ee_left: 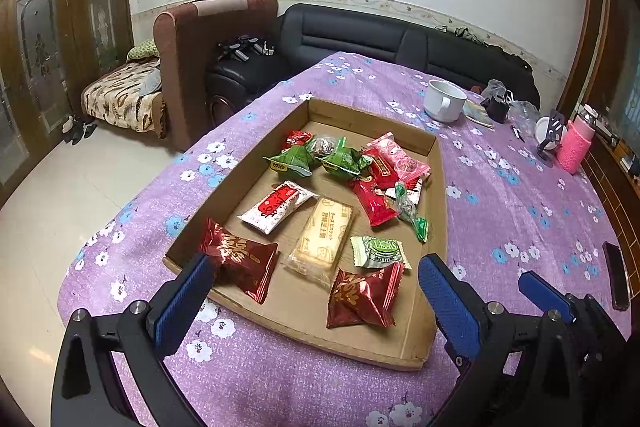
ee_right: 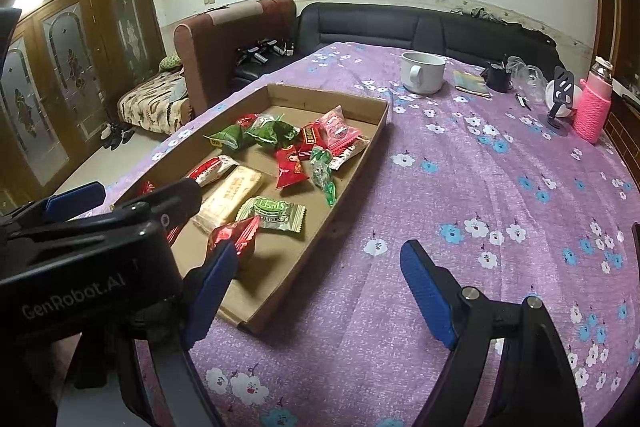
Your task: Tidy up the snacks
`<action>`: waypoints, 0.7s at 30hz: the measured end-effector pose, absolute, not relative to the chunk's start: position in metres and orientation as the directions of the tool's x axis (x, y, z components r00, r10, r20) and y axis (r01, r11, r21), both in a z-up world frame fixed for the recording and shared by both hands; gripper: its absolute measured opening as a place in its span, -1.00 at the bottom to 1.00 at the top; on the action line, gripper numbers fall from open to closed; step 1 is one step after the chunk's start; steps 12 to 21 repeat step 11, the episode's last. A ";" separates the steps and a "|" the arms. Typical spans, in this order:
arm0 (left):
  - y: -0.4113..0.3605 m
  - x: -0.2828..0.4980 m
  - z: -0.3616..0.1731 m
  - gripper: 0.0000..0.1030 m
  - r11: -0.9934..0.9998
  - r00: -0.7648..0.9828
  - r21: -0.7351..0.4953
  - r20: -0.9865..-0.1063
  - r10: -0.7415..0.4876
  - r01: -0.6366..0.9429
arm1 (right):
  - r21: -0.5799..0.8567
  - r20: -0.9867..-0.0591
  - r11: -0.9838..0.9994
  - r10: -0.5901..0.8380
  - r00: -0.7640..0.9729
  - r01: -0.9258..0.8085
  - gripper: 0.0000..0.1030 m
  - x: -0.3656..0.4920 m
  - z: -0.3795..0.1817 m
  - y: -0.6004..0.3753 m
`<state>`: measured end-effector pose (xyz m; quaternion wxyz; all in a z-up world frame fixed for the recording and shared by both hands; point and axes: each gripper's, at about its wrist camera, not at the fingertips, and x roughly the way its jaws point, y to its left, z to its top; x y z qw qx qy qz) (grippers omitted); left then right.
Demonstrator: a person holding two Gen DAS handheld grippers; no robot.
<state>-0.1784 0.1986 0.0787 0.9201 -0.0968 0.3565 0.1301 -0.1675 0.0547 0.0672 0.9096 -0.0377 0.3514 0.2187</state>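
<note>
Cardboard tray (ee_left: 434, 155) of wrapped snacks (ee_left: 276, 207) sits between both claws, left claw (ee_left: 316, 291) and right claw (ee_right: 320, 267) spread wide, empty.

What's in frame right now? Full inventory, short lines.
cardboard tray: 1, brown, on the table, holding all the snacks
dark red packets: 2, near end of tray
beige biscuit pack: 1, tray middle
white and red pack: 1, left of the biscuit pack
pale green packet: 1, near right of tray
green packets: 2, far end of tray
tablecloth: 1, purple with flowers
mug: 1, white, beyond the tray
bottle: 1, pink sleeve, far right
phone: 1, black, right table edge
sofa: 1, black, behind the table
left gripper: blue fingers open, over the tray's near end
right gripper: blue fingers open, over tray's near corner and cloth
</note>
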 end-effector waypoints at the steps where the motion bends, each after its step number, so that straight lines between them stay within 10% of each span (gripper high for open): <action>1: 0.199 -0.178 0.078 0.99 0.947 0.712 -0.086 -0.681 0.170 -0.309 | 0.085 -0.656 0.901 0.372 0.657 -0.426 0.61 -0.168 0.067 0.055; 21: 0.195 -0.181 0.096 0.99 0.953 0.748 -0.051 -0.632 0.200 -0.297 | 0.106 -0.641 0.902 0.385 0.664 -0.419 0.61 -0.165 0.079 0.043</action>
